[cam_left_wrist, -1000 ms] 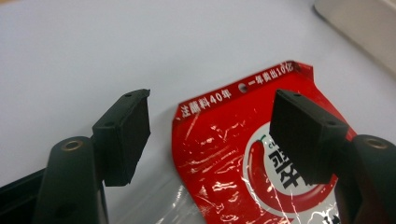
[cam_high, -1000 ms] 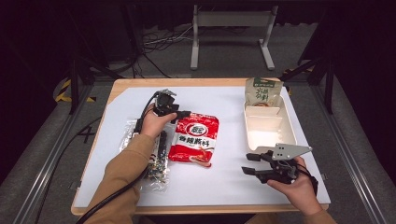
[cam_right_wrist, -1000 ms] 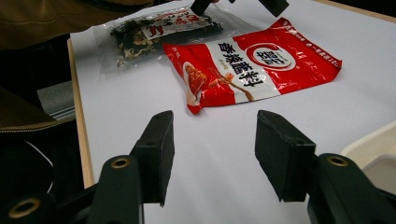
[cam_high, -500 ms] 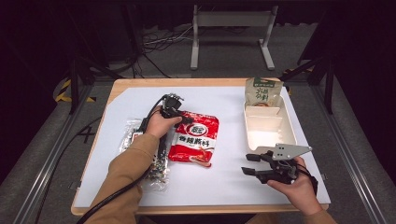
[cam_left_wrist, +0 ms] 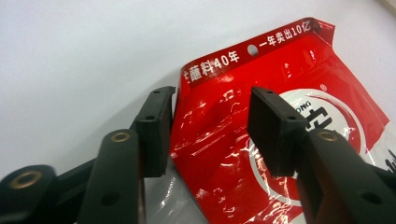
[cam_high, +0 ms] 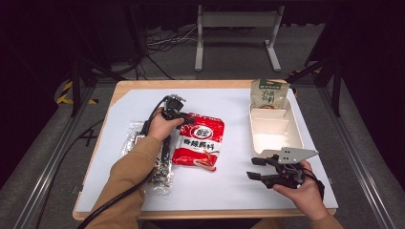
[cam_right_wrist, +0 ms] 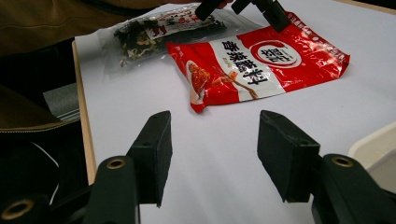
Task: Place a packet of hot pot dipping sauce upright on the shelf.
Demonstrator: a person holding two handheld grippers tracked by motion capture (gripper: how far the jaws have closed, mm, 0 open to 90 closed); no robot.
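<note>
A red seasoning packet [cam_high: 200, 140] with white print lies flat on the white sheet in the middle of the table. My left gripper [cam_high: 185, 119] is at its upper left corner. In the left gripper view the jaws straddle that corner of the packet [cam_left_wrist: 285, 60]: one pad stands at its edge and the other over its face, with a gap still showing. The left gripper [cam_left_wrist: 210, 121] has just been closing. My right gripper [cam_high: 251, 168] hovers open near the front right, with bare sheet between its fingers [cam_right_wrist: 212, 140], facing the packet [cam_right_wrist: 261, 65].
A clear bag of dark dried bits [cam_high: 160, 167] lies under my left forearm, left of the packet. A white tray [cam_high: 286, 138] stands at the right, and a green and white pouch [cam_high: 269, 94] leans at its far end. The table's front edge is close to the right hand.
My left gripper has edged onto the packet's upper left corner and its jaws have narrowed around it. The right gripper has kept still.
</note>
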